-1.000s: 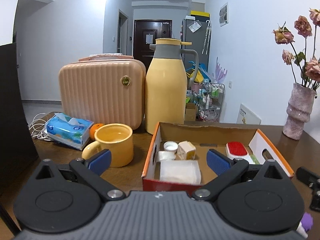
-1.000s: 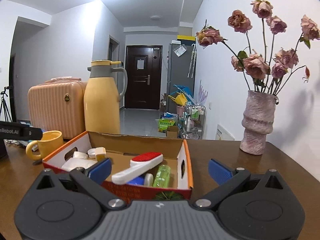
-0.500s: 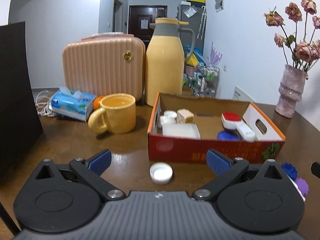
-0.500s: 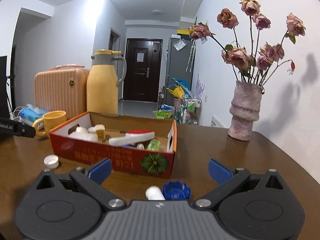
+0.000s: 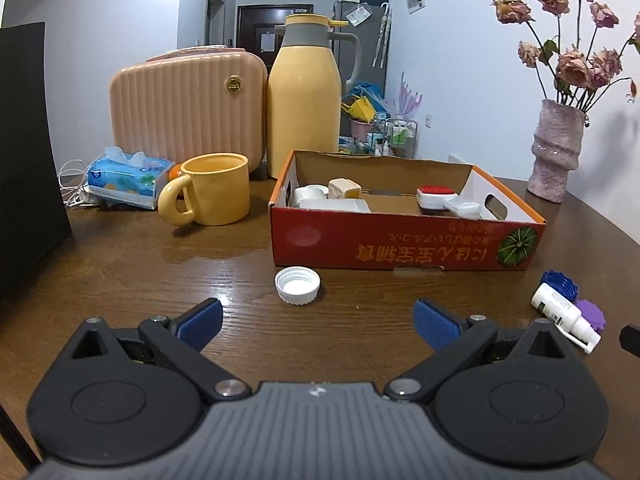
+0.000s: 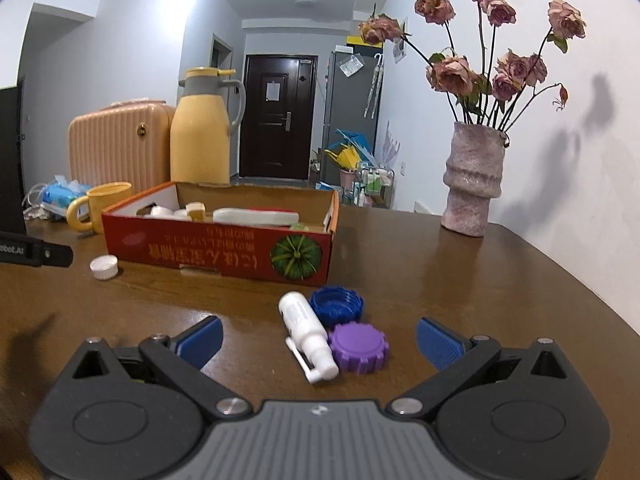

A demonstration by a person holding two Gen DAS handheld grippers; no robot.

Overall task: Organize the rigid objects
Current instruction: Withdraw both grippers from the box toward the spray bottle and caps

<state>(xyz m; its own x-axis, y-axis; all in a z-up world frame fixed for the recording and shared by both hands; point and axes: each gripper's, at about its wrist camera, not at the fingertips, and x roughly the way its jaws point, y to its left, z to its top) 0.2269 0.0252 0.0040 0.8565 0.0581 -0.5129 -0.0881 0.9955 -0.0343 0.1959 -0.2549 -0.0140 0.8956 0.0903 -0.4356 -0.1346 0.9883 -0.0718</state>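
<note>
A red cardboard box [image 5: 404, 246] [image 6: 224, 248] sits mid-table and holds a red-topped brush [image 5: 434, 194], white containers and other small items. In front of it lies a white cap [image 5: 297, 285] [image 6: 104, 267], just ahead of my open left gripper [image 5: 318, 322]. A white spray bottle [image 6: 307, 336] [image 5: 564, 316], a blue cap [image 6: 337, 305] [image 5: 558, 282] and a purple cap [image 6: 358, 346] [image 5: 590, 314] lie together between the fingers of my open right gripper [image 6: 320, 338]. Neither gripper holds anything.
A yellow mug [image 5: 212, 194], tissue pack [image 5: 126, 176], pink ribbed case [image 5: 188, 112] and tall yellow thermos [image 5: 306, 96] stand behind and left of the box. A vase of dried roses [image 6: 474, 184] stands at the right. A black panel [image 5: 28, 160] rises at the left table edge.
Both grippers have pulled back from over the box and dropped toward the table. The white cap, spray bottle and blue and purple caps have come into view in front of them.
</note>
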